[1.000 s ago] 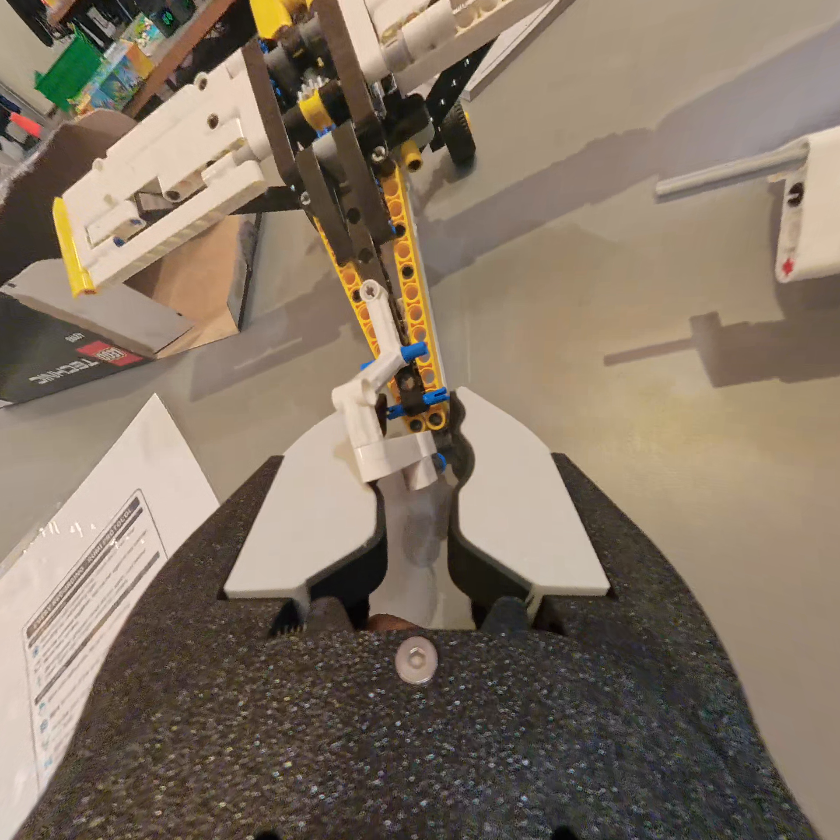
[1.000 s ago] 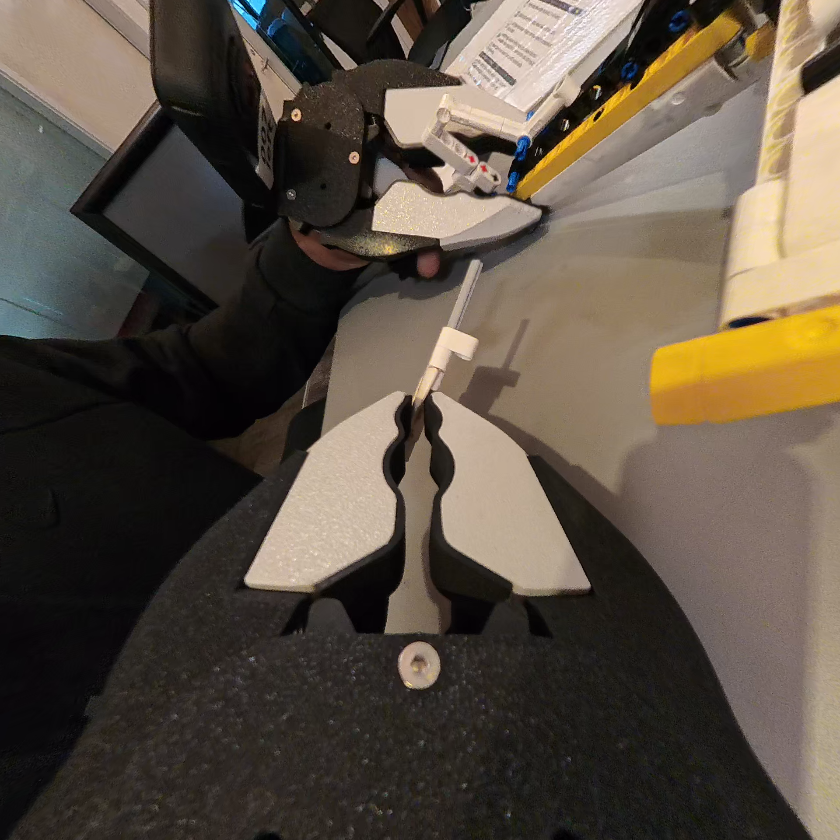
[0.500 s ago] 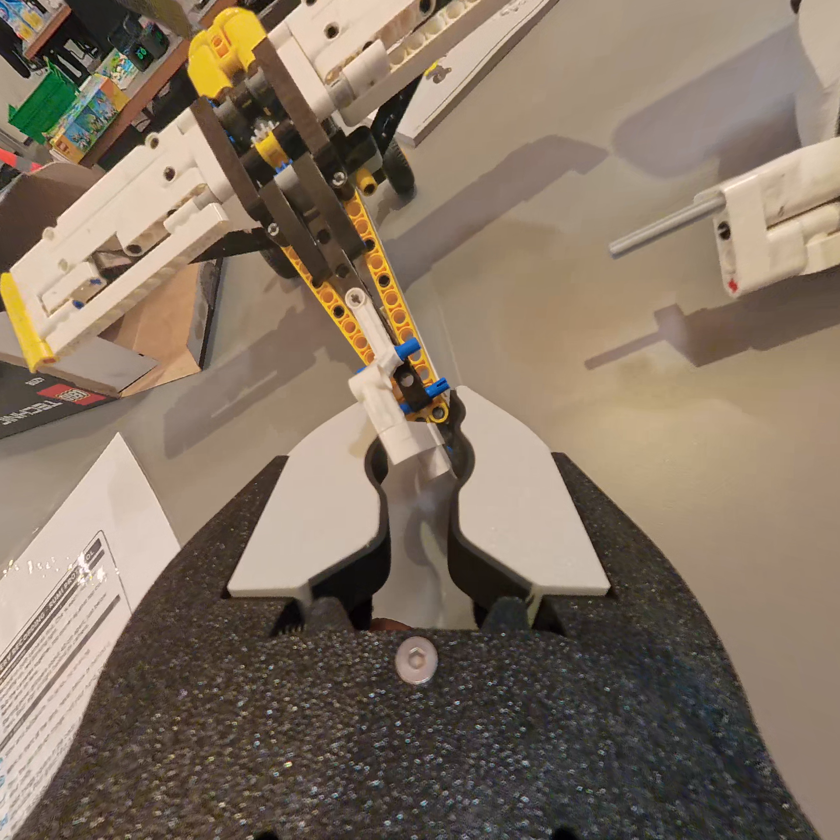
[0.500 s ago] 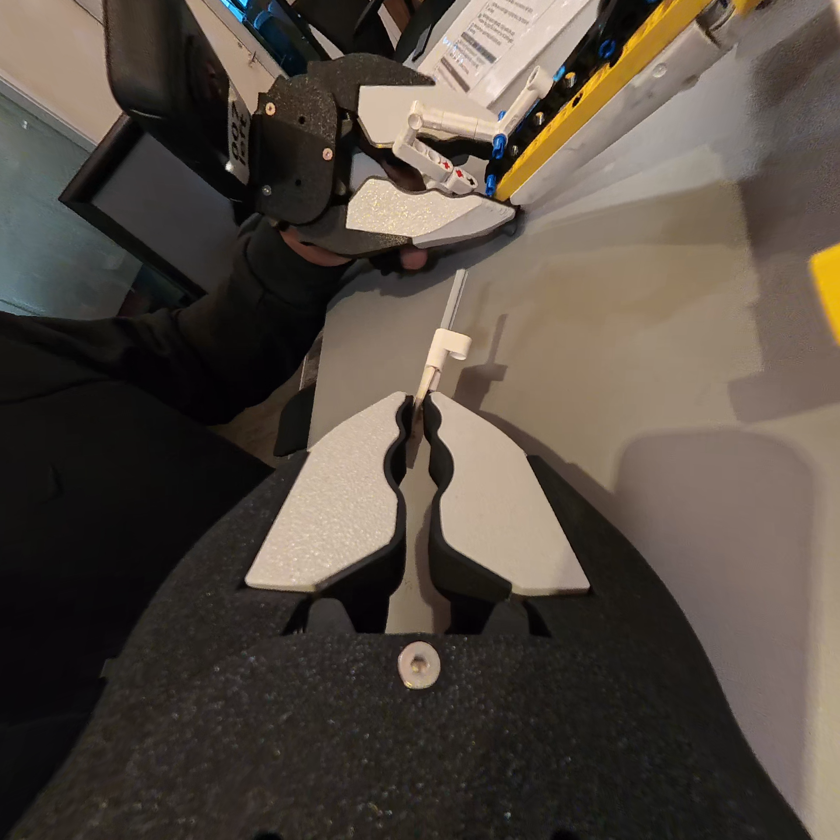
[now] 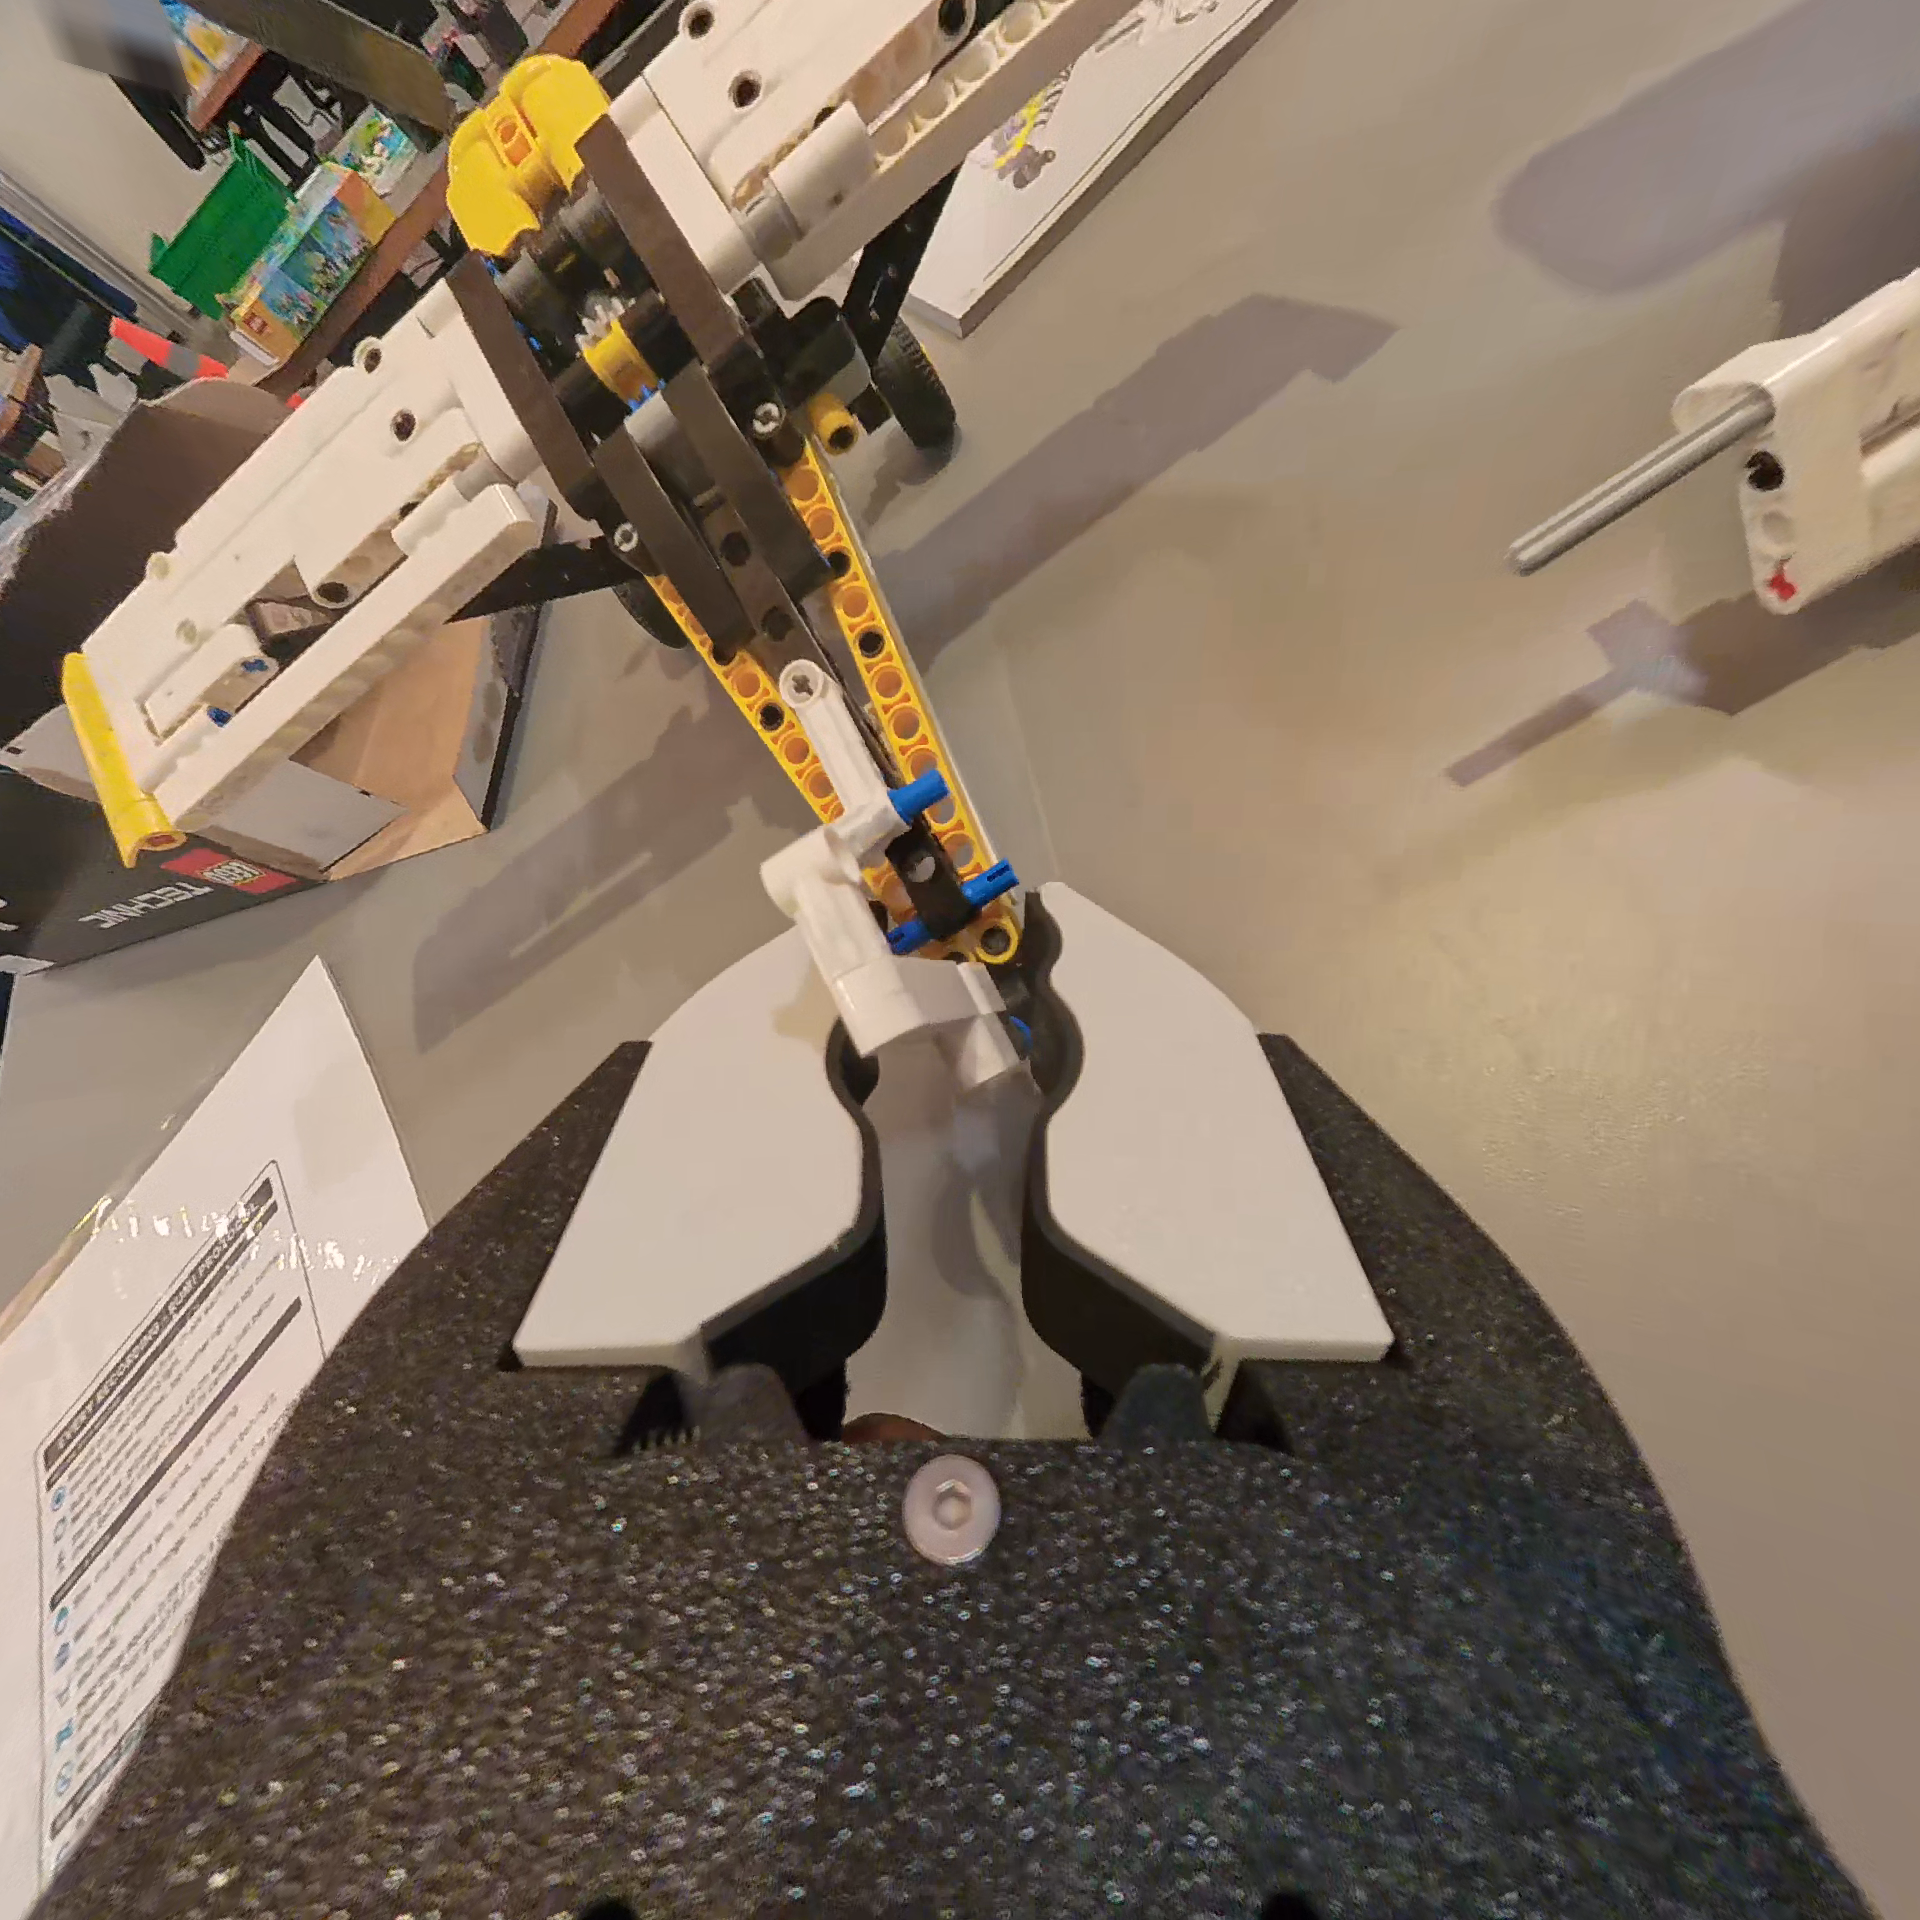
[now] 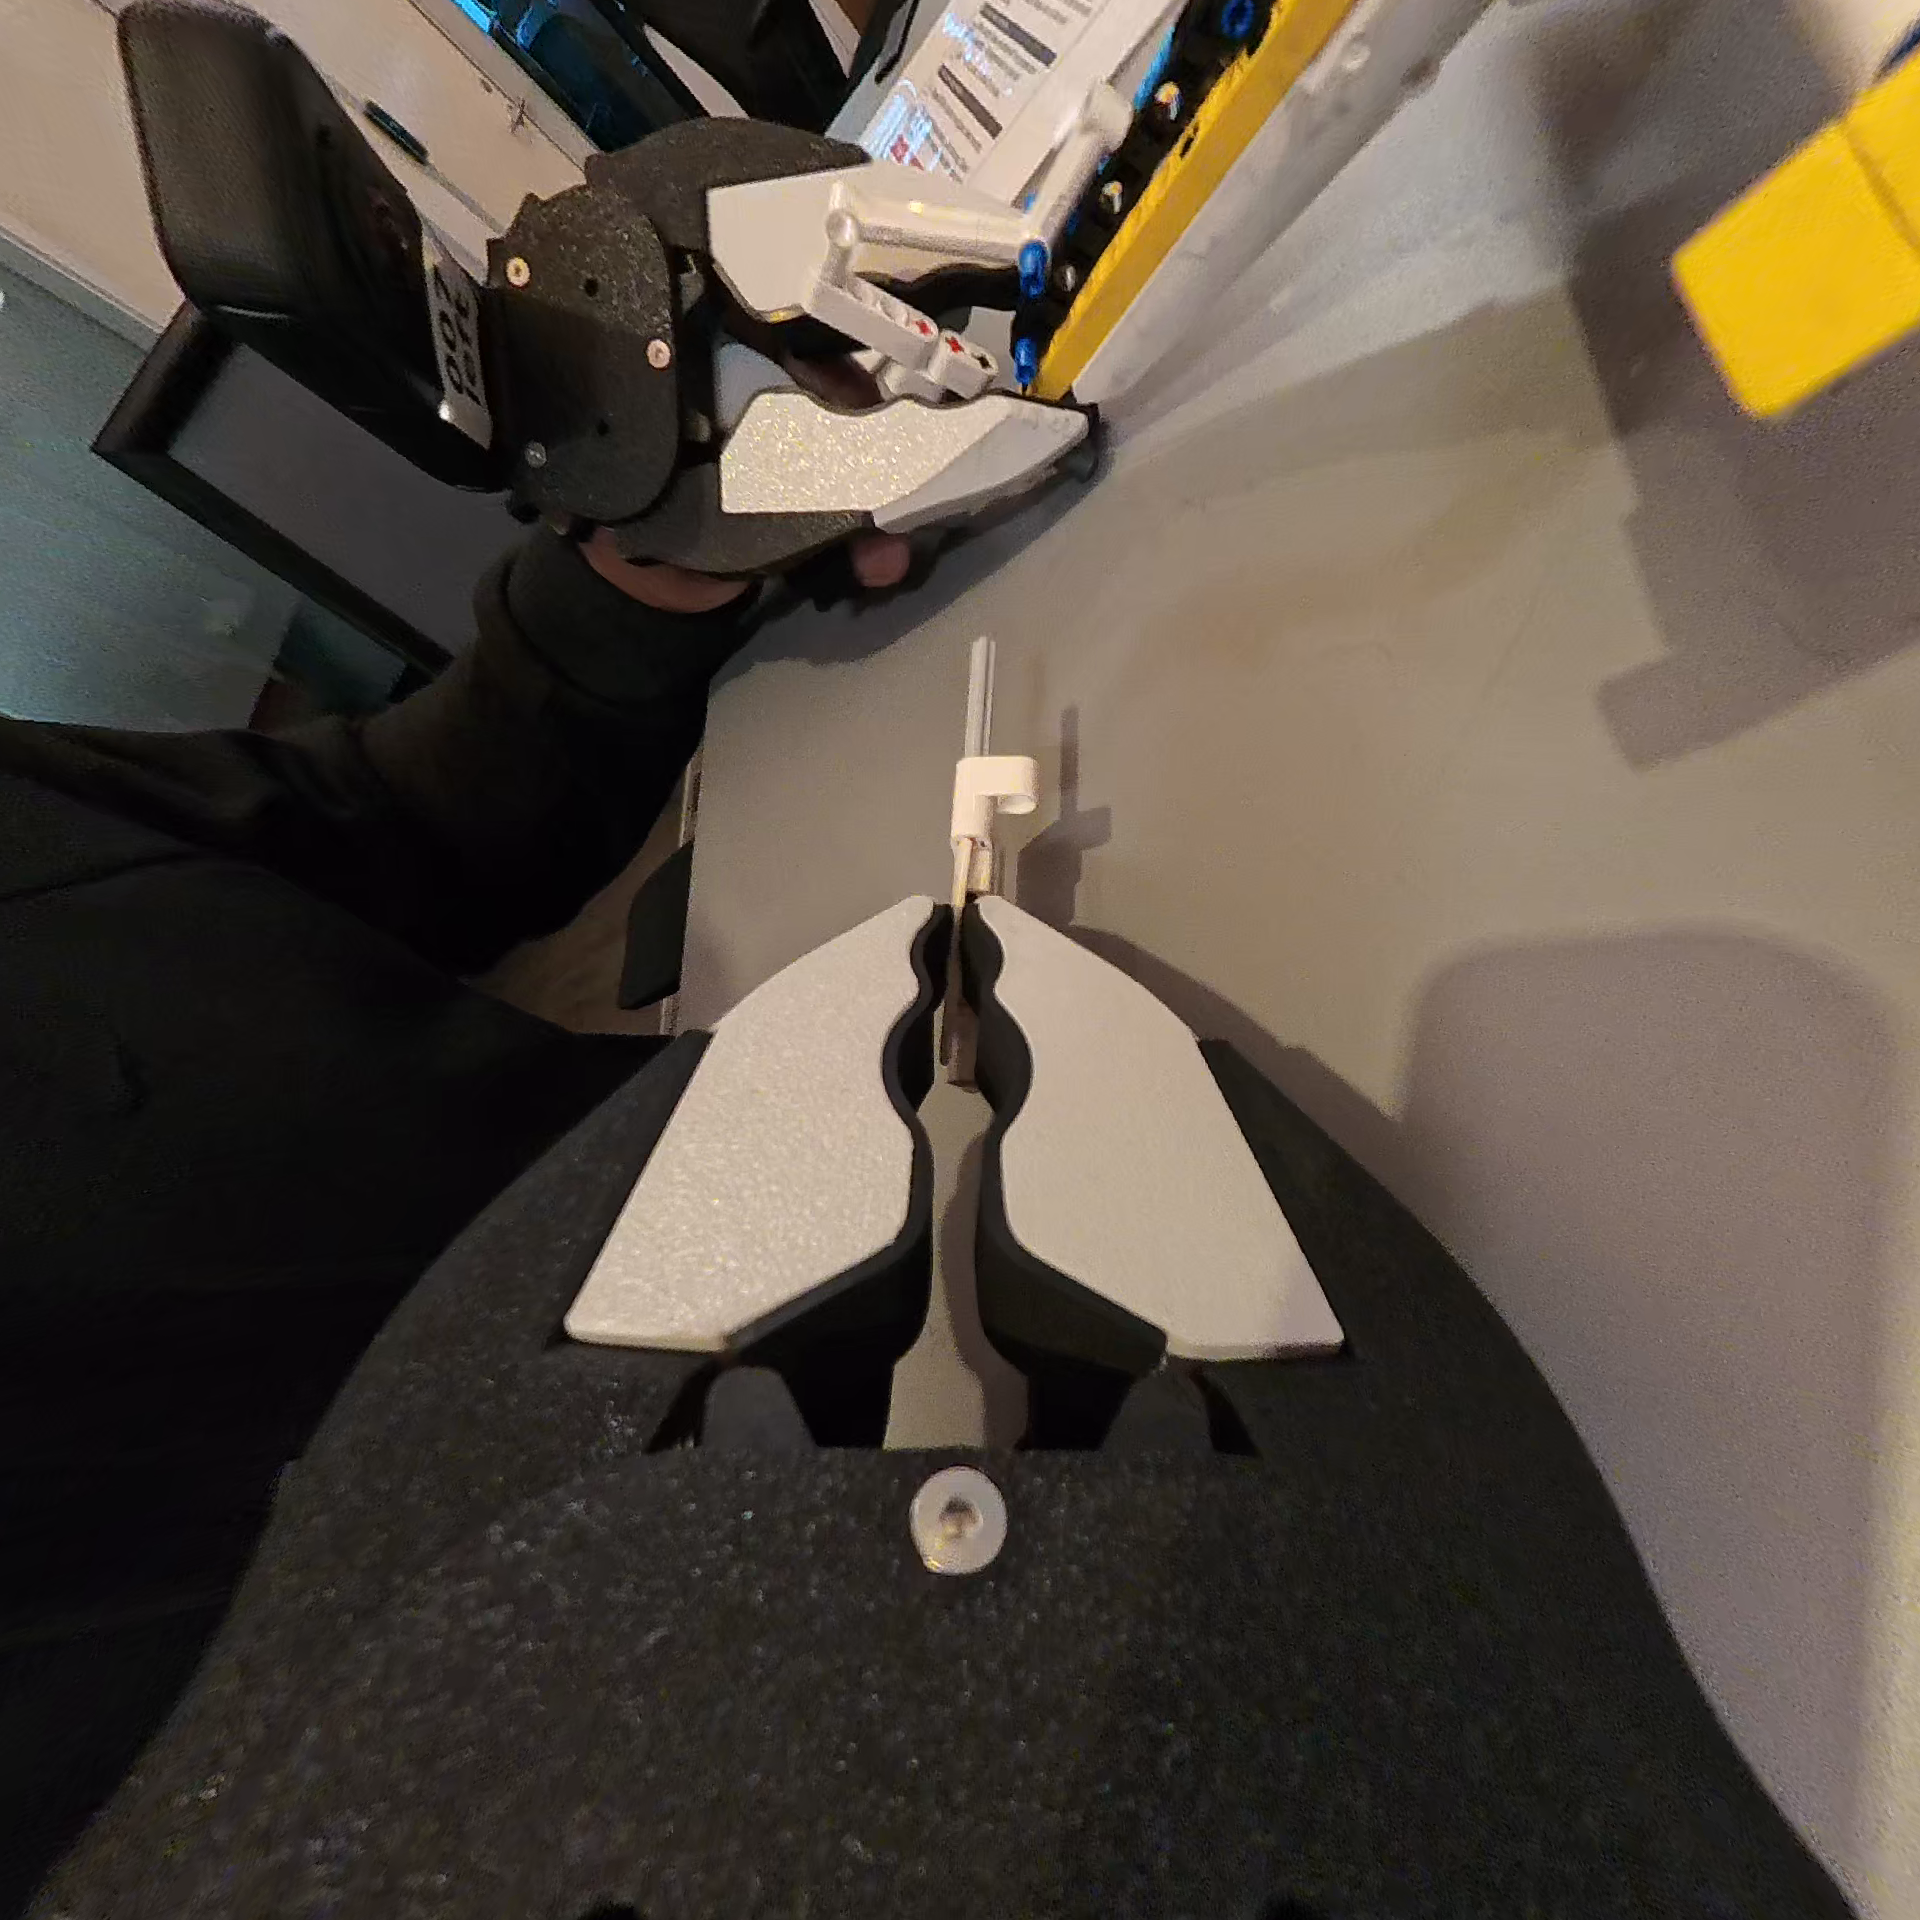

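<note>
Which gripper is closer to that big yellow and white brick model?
Left. The left gripper grips a white connector piece at the end of the model's yellow beams. The right gripper is apart from it, above the table, holding a grey axle.

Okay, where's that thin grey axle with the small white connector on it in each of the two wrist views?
Left wrist view: grey axle at the upper right edge, sticking out of its white connector.
Right wrist view: centre, pinched at the right gripper tips.
Shared landmark: the yellow holed beam held by the left gripper.
</note>
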A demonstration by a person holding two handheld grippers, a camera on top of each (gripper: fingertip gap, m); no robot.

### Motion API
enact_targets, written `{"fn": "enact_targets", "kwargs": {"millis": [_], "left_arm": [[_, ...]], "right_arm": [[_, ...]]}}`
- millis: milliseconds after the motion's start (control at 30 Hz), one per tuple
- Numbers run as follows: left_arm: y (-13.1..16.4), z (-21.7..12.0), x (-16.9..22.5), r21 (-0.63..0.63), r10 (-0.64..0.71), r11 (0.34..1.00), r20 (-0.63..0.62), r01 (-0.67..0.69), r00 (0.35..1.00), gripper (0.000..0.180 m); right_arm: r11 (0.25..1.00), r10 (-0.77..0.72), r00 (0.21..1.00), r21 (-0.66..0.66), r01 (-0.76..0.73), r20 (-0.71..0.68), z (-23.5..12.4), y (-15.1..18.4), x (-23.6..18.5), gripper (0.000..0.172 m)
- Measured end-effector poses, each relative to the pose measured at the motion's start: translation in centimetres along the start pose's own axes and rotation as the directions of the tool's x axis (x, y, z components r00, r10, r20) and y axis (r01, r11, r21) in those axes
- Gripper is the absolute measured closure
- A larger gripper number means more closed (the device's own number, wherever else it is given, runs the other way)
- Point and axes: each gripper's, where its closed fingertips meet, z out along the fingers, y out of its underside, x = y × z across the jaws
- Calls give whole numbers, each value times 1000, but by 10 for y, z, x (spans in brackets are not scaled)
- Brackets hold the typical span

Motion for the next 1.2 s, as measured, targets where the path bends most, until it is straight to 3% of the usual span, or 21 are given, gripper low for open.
{"fn": "enact_targets", "kwargs": {"millis": [467, 1200], "left_arm": [[-1, -1, 0, 14, -4, 1000, 8, 4, 1000, 155], [-1, -1, 1, 13, -14, 1000, -3, 14, 1000, 155]], "right_arm": [[992, 122, 992, -31, -121, 29, -13, 6, 12, 170], [987, 159, 984, -23, -158, 82, -8, -3, 10, 170]]}}
